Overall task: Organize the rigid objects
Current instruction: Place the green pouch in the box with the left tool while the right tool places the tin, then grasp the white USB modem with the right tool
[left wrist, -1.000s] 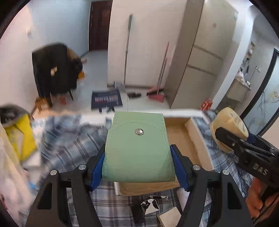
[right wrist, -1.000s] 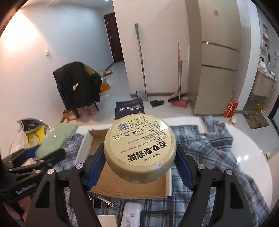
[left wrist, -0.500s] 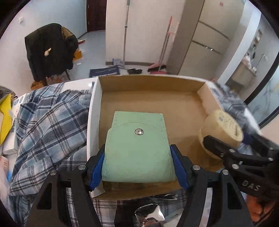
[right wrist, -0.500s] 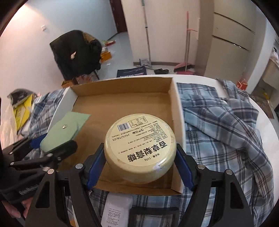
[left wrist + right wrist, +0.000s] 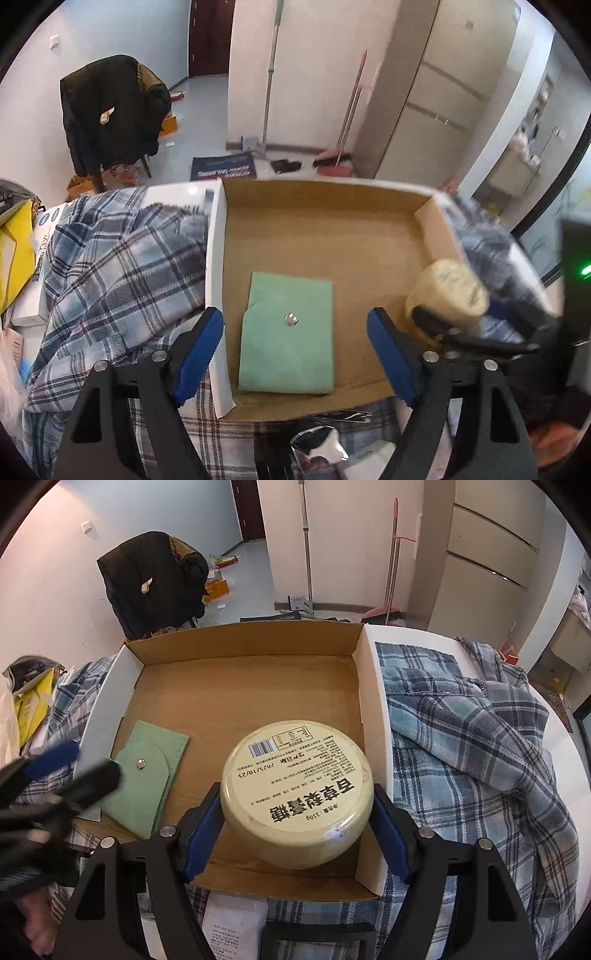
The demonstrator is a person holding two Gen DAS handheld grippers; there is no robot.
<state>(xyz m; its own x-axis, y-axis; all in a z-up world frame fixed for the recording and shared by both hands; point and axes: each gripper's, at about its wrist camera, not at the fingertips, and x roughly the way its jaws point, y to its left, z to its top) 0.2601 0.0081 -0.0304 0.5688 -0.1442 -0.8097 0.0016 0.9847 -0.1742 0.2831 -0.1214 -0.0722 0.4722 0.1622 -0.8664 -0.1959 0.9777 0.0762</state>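
Note:
A shallow cardboard box (image 5: pixel 314 192) (image 5: pixel 240 642) with white outer walls lies in front of both grippers. A green snap pouch (image 5: pixel 288 332) (image 5: pixel 144 779) lies flat on the box floor near its left wall. My left gripper (image 5: pixel 293 317) hangs just above the pouch. Its jaws are opening, and the blue pads stand clear on both sides of the pouch without touching it. My right gripper (image 5: pixel 297 794) is shut on a round pale-yellow tin (image 5: pixel 295 779) (image 5: pixel 447 291) with a printed label. It holds the tin low over the box's near right corner.
A blue plaid shirt (image 5: pixel 122 266) (image 5: pixel 461 731) is bunched on both sides of the box. A yellow bag (image 5: pixel 14 258) sits at far left. A white packet (image 5: pixel 236 923) and a foil-wrapped item (image 5: pixel 317 446) lie by the near edge. Behind stands a chair with a black jacket (image 5: pixel 110 114).
Both grippers came down over the box. The left jaws let go of the green pouch, which now lies on the box floor. The right gripper still grips the tin, now lower.

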